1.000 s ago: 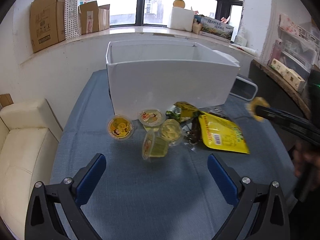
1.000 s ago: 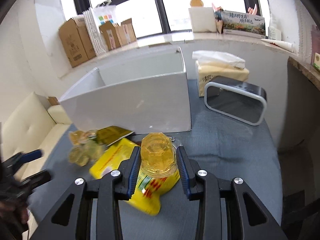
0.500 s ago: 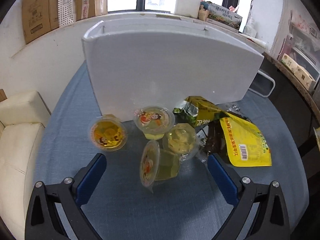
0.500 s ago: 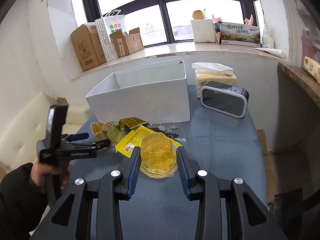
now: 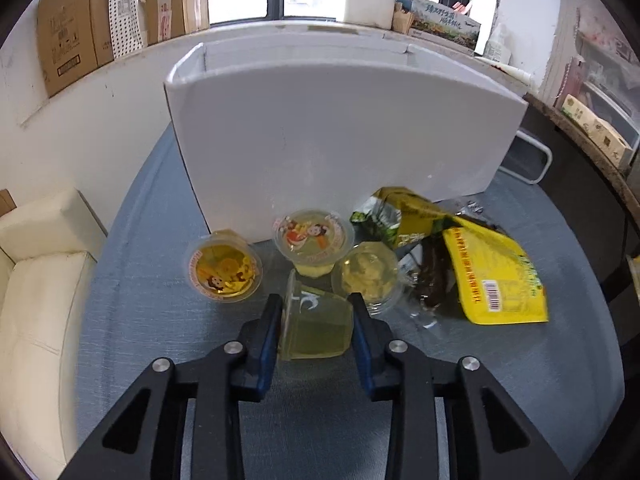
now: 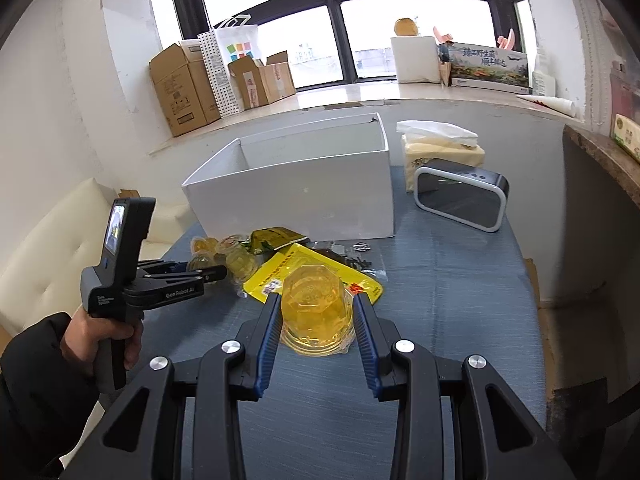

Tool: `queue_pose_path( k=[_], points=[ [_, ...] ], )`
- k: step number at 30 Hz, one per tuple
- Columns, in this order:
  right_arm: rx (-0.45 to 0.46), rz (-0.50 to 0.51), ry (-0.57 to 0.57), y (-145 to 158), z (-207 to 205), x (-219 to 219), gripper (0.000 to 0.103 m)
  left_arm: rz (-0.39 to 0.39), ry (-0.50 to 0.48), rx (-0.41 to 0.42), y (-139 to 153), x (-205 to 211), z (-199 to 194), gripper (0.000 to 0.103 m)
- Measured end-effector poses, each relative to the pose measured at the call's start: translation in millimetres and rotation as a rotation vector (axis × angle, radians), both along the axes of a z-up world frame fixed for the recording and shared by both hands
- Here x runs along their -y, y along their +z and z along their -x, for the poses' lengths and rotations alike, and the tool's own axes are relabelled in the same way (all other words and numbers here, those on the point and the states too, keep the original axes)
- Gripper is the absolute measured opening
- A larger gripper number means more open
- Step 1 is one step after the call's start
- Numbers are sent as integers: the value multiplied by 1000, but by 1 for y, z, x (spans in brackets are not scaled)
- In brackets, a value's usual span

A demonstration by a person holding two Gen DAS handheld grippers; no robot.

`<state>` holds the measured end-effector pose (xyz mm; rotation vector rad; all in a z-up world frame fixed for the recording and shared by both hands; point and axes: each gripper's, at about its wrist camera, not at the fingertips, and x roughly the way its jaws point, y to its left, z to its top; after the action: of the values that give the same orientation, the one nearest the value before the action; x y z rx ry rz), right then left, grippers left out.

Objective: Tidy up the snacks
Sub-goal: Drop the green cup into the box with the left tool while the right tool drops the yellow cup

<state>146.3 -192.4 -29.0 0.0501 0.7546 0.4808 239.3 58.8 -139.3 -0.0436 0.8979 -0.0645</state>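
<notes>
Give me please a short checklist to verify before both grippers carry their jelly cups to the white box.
1. Left gripper shut on the tipped green jelly cup; its jaws have just closed on it: ok.
2. Right gripper shut on the inverted orange jelly cup: ok.
3. White box open at the top: ok.
4. Free space inside the box: cannot tell, its floor is hidden.
5. Green cup free of its neighbours: not ok, the pale upturned cup sits close against it.
6. Lids sealed: cannot tell.
</notes>
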Motion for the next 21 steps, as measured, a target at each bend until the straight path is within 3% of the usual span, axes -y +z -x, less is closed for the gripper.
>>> queue_pose_path(
  k=[12,17,21],
  points=[
    [25,-26,44,20,-26,-31,39,-2,-89,153,80,18,21,36],
    [56,-25,55,35,-62,-48,39,-1,-86,204,119,8,6,36],
    [62,-34,51,46,-103,-59,39,-9,-75,212,132,8,-20,36]
  ],
)
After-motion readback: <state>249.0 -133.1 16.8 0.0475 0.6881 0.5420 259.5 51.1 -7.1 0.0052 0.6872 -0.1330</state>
